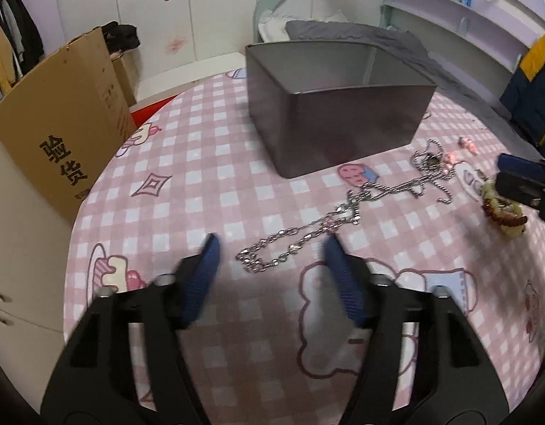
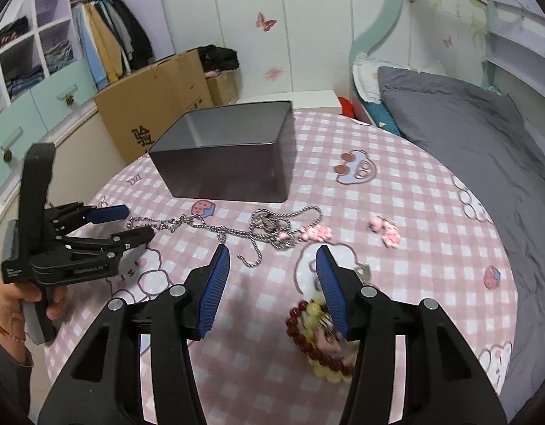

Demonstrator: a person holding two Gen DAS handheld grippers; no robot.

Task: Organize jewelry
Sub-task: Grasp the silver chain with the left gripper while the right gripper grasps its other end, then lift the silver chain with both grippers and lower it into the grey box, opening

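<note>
A grey metal box (image 1: 339,106) (image 2: 233,156) stands open and looks empty at the back of the round table. A silver chain necklace (image 1: 300,237) (image 2: 173,225) lies stretched in front of it, tangled with a twisted silver chain (image 1: 431,173) (image 2: 272,230). Pink earrings (image 1: 467,143) (image 2: 385,230) lie to the right. Red and cream bead bracelets (image 1: 502,212) (image 2: 322,340) lie near the front. My left gripper (image 1: 268,248) (image 2: 134,221) is open, its fingers around the chain's end. My right gripper (image 2: 272,258) (image 1: 513,173) is open, its right finger over the bracelets.
The table carries a pink checked cloth (image 1: 187,163) (image 2: 431,248). A cardboard box (image 1: 60,117) (image 2: 159,106) stands off its left edge. A bed with grey bedding (image 2: 484,141) lies to the right.
</note>
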